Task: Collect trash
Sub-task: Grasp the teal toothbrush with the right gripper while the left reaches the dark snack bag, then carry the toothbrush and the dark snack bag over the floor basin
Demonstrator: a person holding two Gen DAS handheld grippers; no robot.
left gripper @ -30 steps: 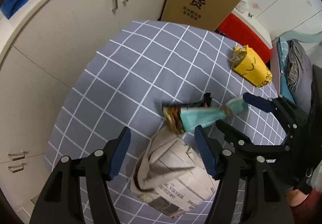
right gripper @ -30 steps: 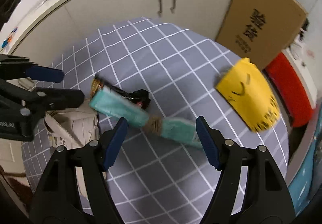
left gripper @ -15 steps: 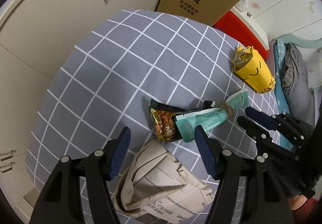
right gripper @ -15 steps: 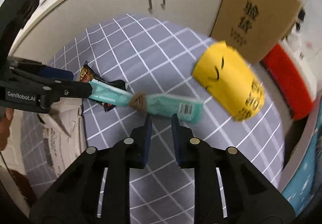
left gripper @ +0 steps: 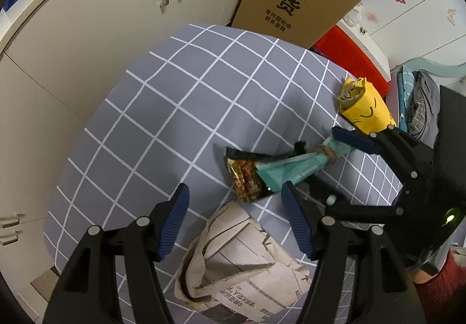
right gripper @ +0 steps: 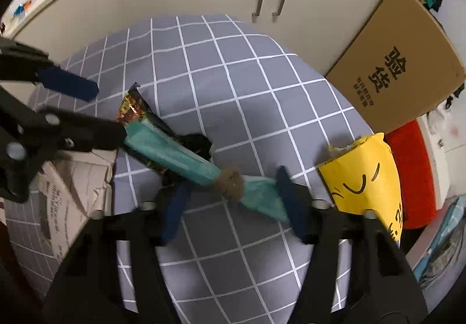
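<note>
Trash (left gripper: 294,171) on checked tablecloth (left gripper: 186,108)

Trash scattered on a grey checked counter (left gripper: 180,108).
The left gripper (left gripper: 234,217) hangs with fingers apart over crumpled newspaper (left gripper: 244,260); the right gripper (left gripper: 329,161) straddles a teal wrapper (left gripper: 294,168) lying on a snack packet (left gripper: 246,178), a yellow bag (left gripper: 365,111) beyond.

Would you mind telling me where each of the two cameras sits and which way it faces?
Left wrist: on the left hand-held gripper, facing steeply down at the newspaper and teal wrapper; a red sleeve shows.
Right wrist: on the right hand-held gripper, facing down at the teal wrapper and yellow bag.
Shared: checked cloth, wrapper, bag, cardboard box, each other's gripper.
</note>
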